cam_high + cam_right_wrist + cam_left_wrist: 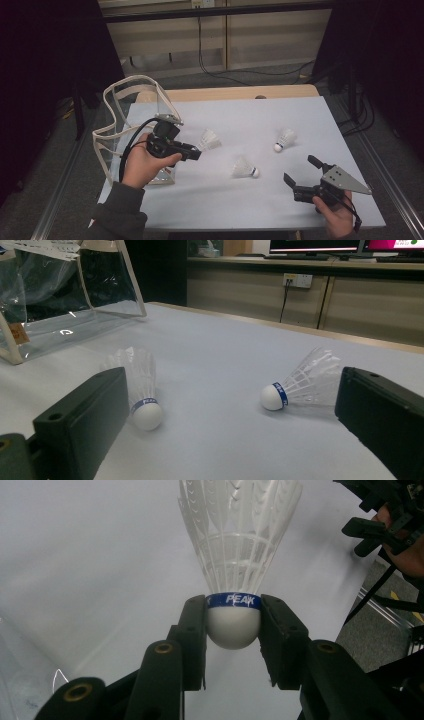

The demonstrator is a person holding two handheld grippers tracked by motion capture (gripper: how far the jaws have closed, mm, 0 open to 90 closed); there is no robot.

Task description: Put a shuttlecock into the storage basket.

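Three shuttlecocks are in play on a white-covered worktop (300,200) as a person works with a two-jaw tool in each hand. The left tool (197,152) is clamped on the held shuttlecock (209,140); in the left gripper view its black jaws press on either side of the rounded white cork, just under a blue band printed with white letters, and the white feather skirt (240,525) fans up and away from the tool. From the high view this shuttlecock sits at the tool's tip, over the left half of the worktop, just beside a clear plastic bag (125,115) with cream trim that stands open at the left edge.

The right tool (302,170) is held low over the near right corner, its jaws standing well apart with nothing between them. In the right gripper view those jaws frame the other two: the nearer shuttlecock (142,390) lies close to the left jaw, cork toward the camera, and the farther shuttlecock (300,382) lies on its side near the right jaw, cork pointing left. From above, the nearer one lies near the middle of the worktop and the farther one beyond it, toward the right; the two are apart from each other and from both tools. The right hand (337,215) grips its tool from below, a cable trailing off it.
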